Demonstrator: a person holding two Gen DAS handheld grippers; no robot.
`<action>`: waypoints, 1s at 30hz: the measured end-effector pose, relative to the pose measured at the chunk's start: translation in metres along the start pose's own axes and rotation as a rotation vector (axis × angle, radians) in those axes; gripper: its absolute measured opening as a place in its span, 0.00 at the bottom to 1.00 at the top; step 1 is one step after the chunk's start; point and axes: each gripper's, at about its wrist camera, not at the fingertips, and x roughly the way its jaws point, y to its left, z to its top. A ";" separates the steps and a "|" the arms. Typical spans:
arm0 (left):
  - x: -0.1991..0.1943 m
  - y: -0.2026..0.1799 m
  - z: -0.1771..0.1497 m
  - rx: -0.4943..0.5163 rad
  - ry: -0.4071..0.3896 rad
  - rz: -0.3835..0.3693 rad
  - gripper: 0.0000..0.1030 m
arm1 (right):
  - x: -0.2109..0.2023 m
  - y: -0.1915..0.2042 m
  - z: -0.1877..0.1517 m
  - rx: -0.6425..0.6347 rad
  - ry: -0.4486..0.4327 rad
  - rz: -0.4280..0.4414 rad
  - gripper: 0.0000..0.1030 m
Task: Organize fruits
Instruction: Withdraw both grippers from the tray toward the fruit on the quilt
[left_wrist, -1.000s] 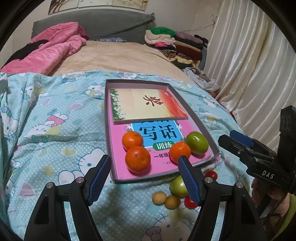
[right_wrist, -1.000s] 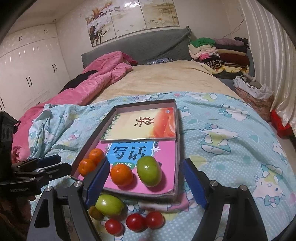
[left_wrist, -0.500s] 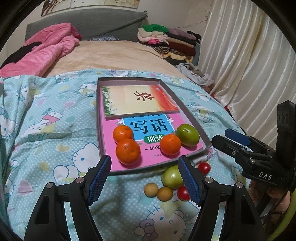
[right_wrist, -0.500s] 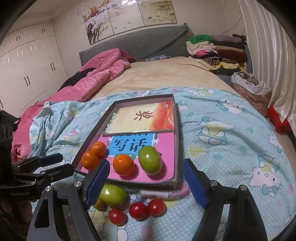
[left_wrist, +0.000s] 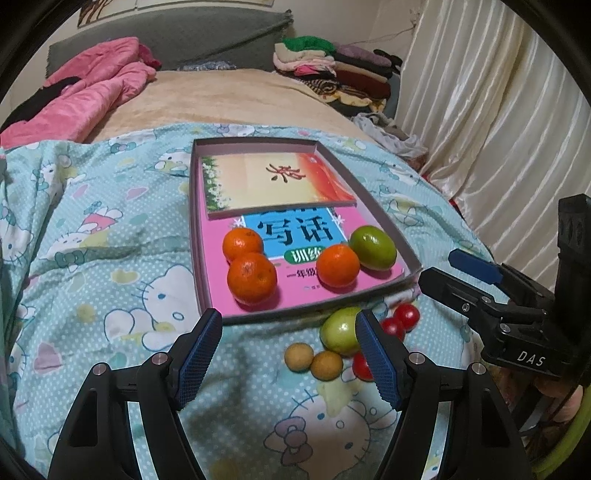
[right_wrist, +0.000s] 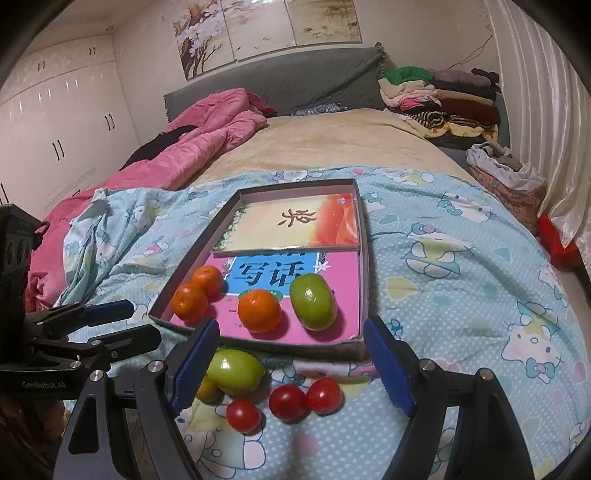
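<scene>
Three round orange mandarins sit in the shallow grey cardboard box tray (right_wrist: 365, 273) on the bed: two touching at the tray's near left (right_wrist: 191, 301), (right_wrist: 207, 279), one (right_wrist: 258, 311) near centre. One oval green fruit (right_wrist: 313, 301) lies just right of the centre mandarin, long axis running near-to-far, tilted slightly left at the far end. All four rest on a pink workbook cover (right_wrist: 334, 273); a second, cream-and-orange book (right_wrist: 295, 227) fills the tray's far half.

On the light-blue cartoon-print quilt (right_wrist: 461, 295), just near of the tray: one more oval green fruit (right_wrist: 236, 371), long axis roughly left-right; three small red cherry tomatoes (right_wrist: 243, 415), (right_wrist: 287, 402), (right_wrist: 324, 396) in a loose row; two small round tan fruits (left_wrist: 298, 356), (left_wrist: 326, 365) touching each other.

Left gripper (left_wrist: 288, 354): jaws spread, holding nothing, above the quilt near the tan fruits. Right gripper (right_wrist: 291, 365): jaws spread, empty, straddling the loose green fruit and tomatoes.
</scene>
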 end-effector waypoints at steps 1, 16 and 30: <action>0.000 0.000 -0.001 0.001 0.005 0.001 0.74 | 0.000 0.001 -0.001 -0.001 0.004 0.002 0.77; 0.003 -0.010 -0.011 0.027 0.053 -0.022 0.74 | -0.002 -0.006 -0.009 0.016 0.035 -0.031 0.78; 0.005 -0.028 -0.019 0.099 0.073 -0.022 0.74 | -0.003 -0.005 -0.012 -0.007 0.044 -0.044 0.78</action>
